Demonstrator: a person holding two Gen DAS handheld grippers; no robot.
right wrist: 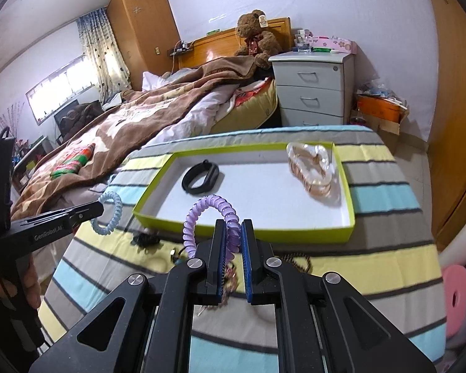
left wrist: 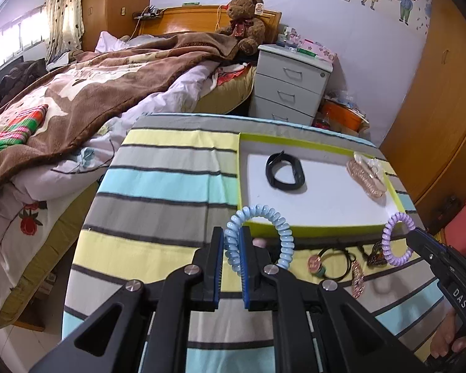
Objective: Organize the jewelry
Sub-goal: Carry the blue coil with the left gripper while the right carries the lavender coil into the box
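Note:
My left gripper point(left wrist: 232, 231) is shut on a pale blue spiral hair tie point(left wrist: 282, 236), held just above the striped cloth in front of the green-rimmed tray point(left wrist: 310, 228). My right gripper point(right wrist: 233, 223) is shut on a purple spiral hair tie point(right wrist: 198, 217), also lifted before the tray's point(right wrist: 242, 233) near rim. Inside the tray lie a black wristband point(right wrist: 200, 175) and a pink hair claw point(right wrist: 312, 168). In the left wrist view the purple tie point(left wrist: 399, 239) hangs from the right gripper point(left wrist: 412, 236). The right wrist view shows the blue tie point(right wrist: 111, 214) in the left gripper point(right wrist: 101, 206).
Loose pieces lie on the striped cloth point(left wrist: 171, 186) near the tray: a black hair tie with a charm point(left wrist: 332, 262), a rose-gold clip point(left wrist: 357, 279) and a dark clip point(left wrist: 374, 253). A bed point(left wrist: 77, 93) is on the left, a grey nightstand point(left wrist: 292, 84) behind.

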